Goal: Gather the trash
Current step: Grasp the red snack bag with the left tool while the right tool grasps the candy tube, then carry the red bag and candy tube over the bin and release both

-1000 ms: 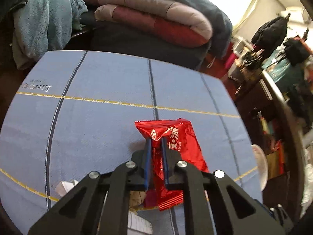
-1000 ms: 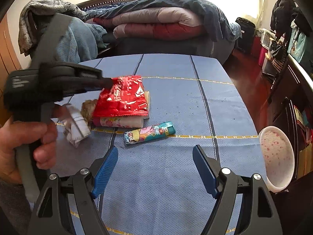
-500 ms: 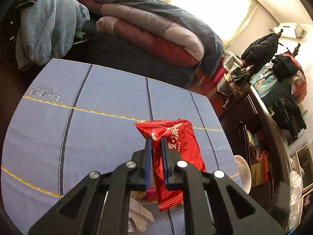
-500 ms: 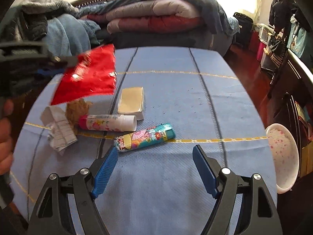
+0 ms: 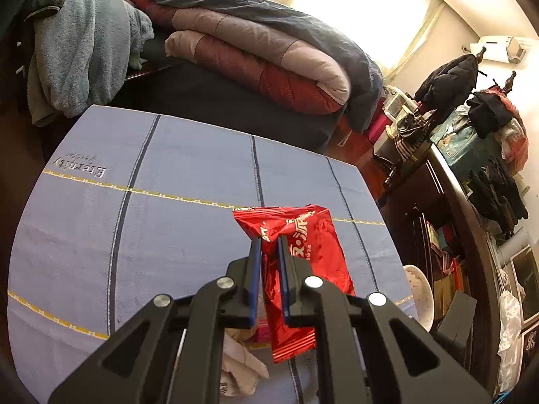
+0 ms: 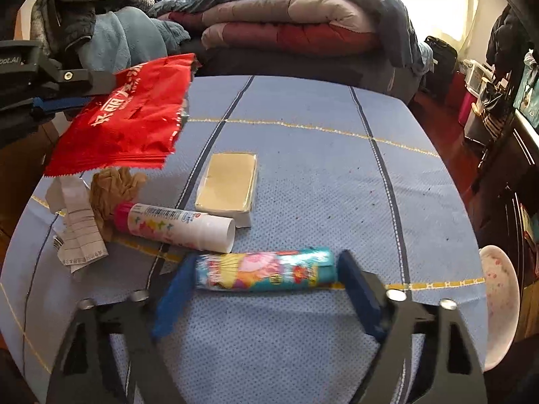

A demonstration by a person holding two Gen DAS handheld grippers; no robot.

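Both claws blur: left claw (image 5: 269, 262) pinches red wrapper (image 5: 299, 259); right claw (image 6: 262, 289) gapes around tube (image 6: 266, 271).

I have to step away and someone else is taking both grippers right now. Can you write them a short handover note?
Left gripper: jaws shut on the red wrapper, held in the air above the table's left side.
Right gripper: jaws open, one on each end of the colourful tube wrapper, not closed on it.
On the blue tablecloth: white tube, crumpled brown paper, folded receipt, pale flat packet.
White bowl sits at the right edge.
Done: red wrapper picked up.
Left: drop it off, grasp the colourful wrapper, then collect the rest.
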